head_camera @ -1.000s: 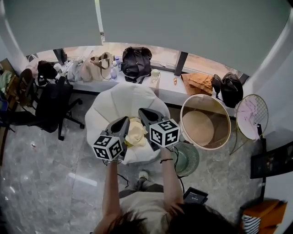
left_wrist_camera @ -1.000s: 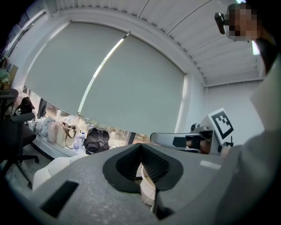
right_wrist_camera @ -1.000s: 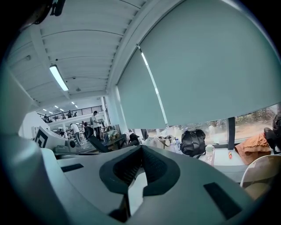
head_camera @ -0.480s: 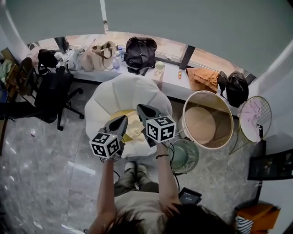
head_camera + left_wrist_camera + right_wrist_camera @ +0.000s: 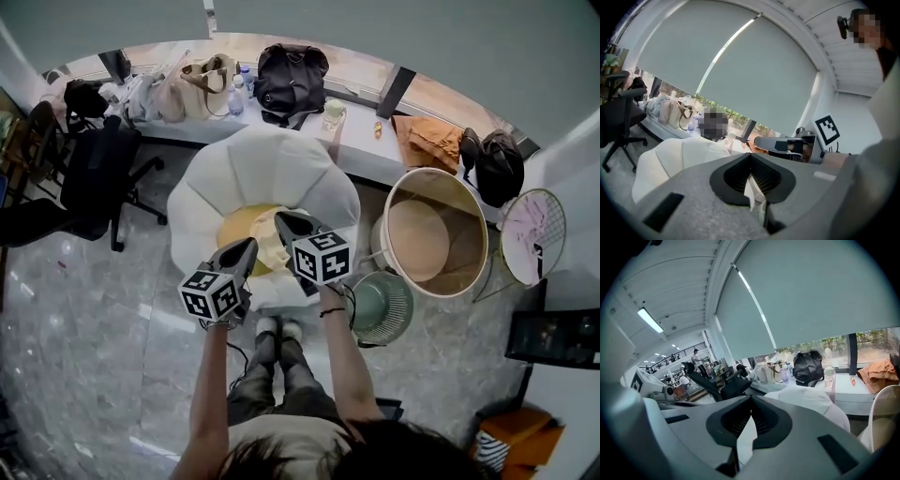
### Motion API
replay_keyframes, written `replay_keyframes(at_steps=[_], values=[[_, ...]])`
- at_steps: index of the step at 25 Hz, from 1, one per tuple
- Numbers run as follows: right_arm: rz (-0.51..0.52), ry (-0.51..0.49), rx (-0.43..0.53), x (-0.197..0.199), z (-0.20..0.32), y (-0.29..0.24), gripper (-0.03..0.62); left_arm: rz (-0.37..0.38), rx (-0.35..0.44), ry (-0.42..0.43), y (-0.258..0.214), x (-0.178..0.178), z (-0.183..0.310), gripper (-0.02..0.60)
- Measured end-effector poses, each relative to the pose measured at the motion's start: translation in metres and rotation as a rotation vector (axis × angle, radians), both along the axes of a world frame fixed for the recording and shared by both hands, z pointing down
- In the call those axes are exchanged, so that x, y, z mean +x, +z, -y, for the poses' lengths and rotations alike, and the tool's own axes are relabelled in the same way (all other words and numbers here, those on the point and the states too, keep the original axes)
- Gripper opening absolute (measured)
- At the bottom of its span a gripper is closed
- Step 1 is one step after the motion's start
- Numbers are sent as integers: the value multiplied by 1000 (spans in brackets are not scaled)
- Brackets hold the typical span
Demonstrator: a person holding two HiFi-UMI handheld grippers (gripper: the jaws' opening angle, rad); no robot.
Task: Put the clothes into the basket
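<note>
A cream garment (image 5: 266,240) is bunched over a yellow cushion (image 5: 232,228) on the seat of a white petal-shaped chair (image 5: 234,169). My left gripper (image 5: 246,249) and right gripper (image 5: 281,221) hang close together just above it, one on each side. In the left gripper view the jaws (image 5: 750,157) are shut, and pale folded cloth (image 5: 757,206) hangs in the gap below the tips. The right gripper view shows shut jaws (image 5: 751,399) with a pale strip (image 5: 743,437) between them. The round tan basket (image 5: 419,236) stands empty on the floor to the chair's right.
A green floor fan (image 5: 380,307) sits by my right forearm, between chair and basket. Bags (image 5: 291,80) and an orange garment (image 5: 427,141) lie on the window ledge behind. A black office chair (image 5: 94,178) stands at left, a wire side table (image 5: 532,234) at far right.
Both grippers have come down together toward the chair seat, and the cream garment has sunk with them onto the yellow cushion. Neither gripper's jaws have changed.
</note>
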State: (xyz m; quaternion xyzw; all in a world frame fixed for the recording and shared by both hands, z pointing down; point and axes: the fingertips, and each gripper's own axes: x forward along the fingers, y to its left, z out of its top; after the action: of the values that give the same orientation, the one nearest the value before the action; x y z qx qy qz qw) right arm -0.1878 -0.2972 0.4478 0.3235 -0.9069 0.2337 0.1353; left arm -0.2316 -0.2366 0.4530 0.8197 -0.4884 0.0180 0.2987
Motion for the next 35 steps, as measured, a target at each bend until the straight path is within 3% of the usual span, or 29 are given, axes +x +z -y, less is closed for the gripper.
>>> replay_keyframes(at_steps=[5, 13, 19, 35], values=[[-25, -18, -34, -10, 20, 39, 9, -42, -40, 7, 33, -6, 25, 11], [19, 11, -143, -14, 48, 122, 9, -58, -119, 33, 99, -13, 52, 11], [-22, -12, -157, -24, 60, 180, 9, -77, -156, 33, 154, -16, 67, 11], [-80, -21, -134, -25, 95, 309, 9, -51, -137, 50, 275, -21, 110, 11]])
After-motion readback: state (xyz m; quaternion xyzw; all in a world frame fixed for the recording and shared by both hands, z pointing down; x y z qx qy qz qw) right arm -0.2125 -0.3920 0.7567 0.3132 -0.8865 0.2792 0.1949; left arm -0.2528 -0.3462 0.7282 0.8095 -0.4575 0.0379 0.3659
